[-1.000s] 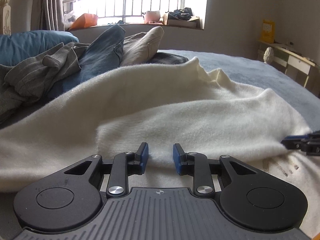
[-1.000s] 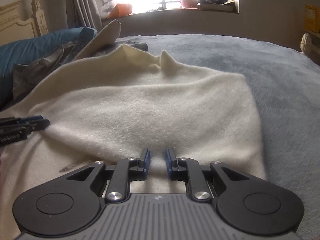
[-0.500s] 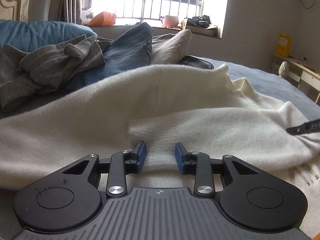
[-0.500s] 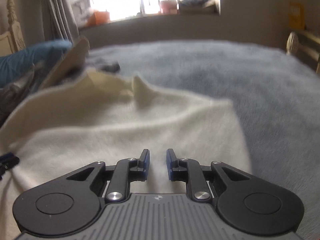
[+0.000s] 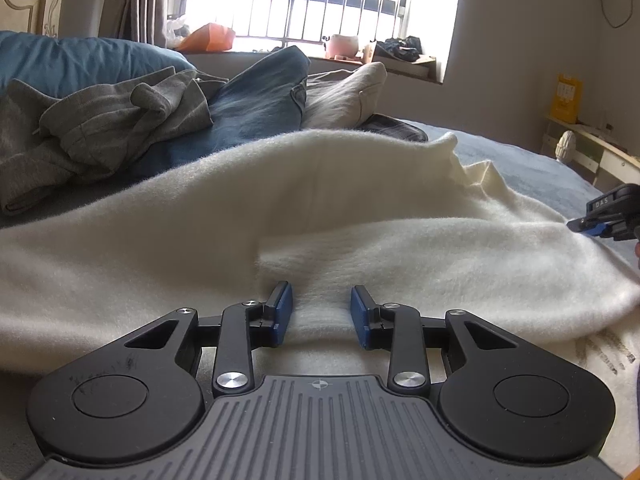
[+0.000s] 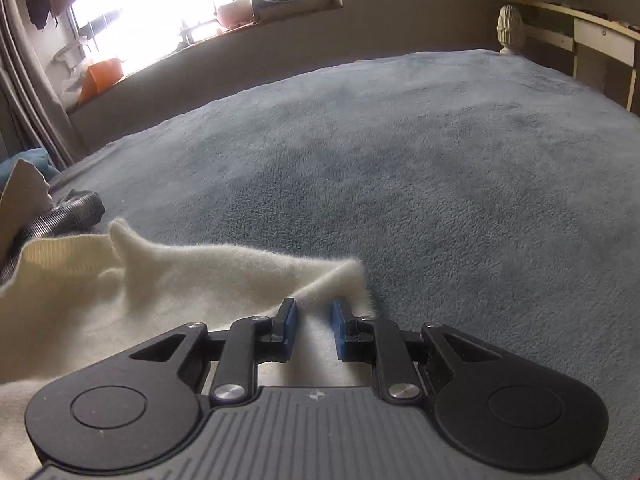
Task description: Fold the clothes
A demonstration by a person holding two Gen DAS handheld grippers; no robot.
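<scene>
A cream fuzzy garment (image 5: 360,200) lies spread over the bed, with one layer folded back across it. My left gripper (image 5: 321,304) sits low on its near edge, and a ridge of the cloth is pinched between the blue pads. My right gripper (image 6: 314,312) is shut on the garment's right-hand corner (image 6: 344,280), which stands up as a taut peak between its pads. In the left wrist view the right gripper (image 5: 580,224) shows at the far right edge of the cloth.
A grey-blue blanket (image 6: 400,160) covers the bed to the right. A heap at the left holds a grey garment (image 5: 112,128), jeans (image 5: 256,104), a beige piece (image 5: 340,100) and dark plaid cloth (image 6: 76,212). A blue pillow (image 5: 80,60) lies behind. A desk (image 6: 580,32) stands far right.
My right gripper has swept to the right with the cream corner and rolled, stretching the cloth out over the blanket. The left gripper's pads stand slightly wider apart; it has barely moved.
</scene>
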